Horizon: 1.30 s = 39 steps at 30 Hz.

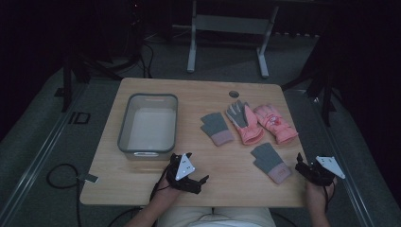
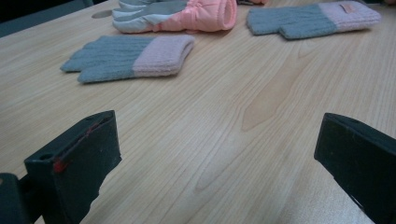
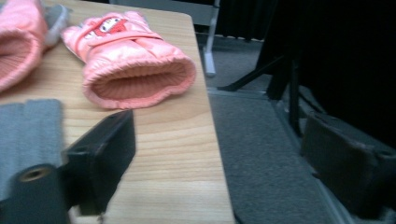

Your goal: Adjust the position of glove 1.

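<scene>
Four gloves lie on the right half of the table (image 1: 142, 189), none in my grip: a grey knit glove with a pink cuff (image 1: 216, 128) at centre frame in the high view, two padded pink gloves (image 1: 245, 122) (image 1: 276, 124) just right of it lying close side by side, and a second grey knit glove (image 1: 270, 162) lower right, nearest my right gripper (image 1: 309, 171). A grey bin (image 1: 124, 130) stands empty at left centre, well apart from all of them.

I judge this to be the very start: nothing picked, both hands waiting at the near edge. Next I would reach for a glove and pinch it at the cuff, most likely to carry it to the bin.

My left gripper (image 1: 191, 182) sits low centre of the high view, jaws wide apart with bare wood between them; in its own view one knit glove (image 2: 130, 57) lies upper left, ahead of the jaws. My right gripper hangs at the table's right edge, jaws spread and holding nothing; in its view a padded glove's open cuff (image 3: 139, 84) lies just beyond the left jaw.
</scene>
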Each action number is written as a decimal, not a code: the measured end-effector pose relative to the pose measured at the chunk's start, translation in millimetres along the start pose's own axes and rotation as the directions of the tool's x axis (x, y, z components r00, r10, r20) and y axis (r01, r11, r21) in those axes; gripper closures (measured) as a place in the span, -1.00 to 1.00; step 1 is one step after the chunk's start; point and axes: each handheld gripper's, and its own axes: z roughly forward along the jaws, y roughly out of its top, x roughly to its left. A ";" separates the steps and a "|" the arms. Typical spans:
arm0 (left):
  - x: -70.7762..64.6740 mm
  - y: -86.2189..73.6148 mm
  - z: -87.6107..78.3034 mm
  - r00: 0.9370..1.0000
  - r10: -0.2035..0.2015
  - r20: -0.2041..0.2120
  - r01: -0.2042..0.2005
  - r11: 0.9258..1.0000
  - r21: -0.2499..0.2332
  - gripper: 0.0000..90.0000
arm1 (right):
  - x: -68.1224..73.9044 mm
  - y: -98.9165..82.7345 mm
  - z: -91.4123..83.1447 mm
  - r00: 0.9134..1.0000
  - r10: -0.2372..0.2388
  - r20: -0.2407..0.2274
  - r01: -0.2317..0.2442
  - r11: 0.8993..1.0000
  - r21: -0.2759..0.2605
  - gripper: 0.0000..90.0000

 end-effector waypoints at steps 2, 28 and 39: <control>-0.3 -0.3 -0.5 1.000 0.001 -0.002 -0.001 1.000 -0.006 -1.00 | -0.3 -0.2 -0.3 1.000 0.000 -0.001 0.000 1.000 -0.002 -0.69; 1.0 -0.2 -0.3 1.000 -0.015 -0.006 0.015 1.000 -0.004 -1.00 | -12.9 8.7 3.8 0.994 0.082 -0.074 -0.073 0.990 0.116 -0.67; 0.8 -0.3 -0.7 1.000 -0.009 -0.008 0.009 1.000 -0.007 -1.00 | -15.8 33.8 -4.2 0.996 0.071 -0.056 -0.066 0.995 0.079 -0.70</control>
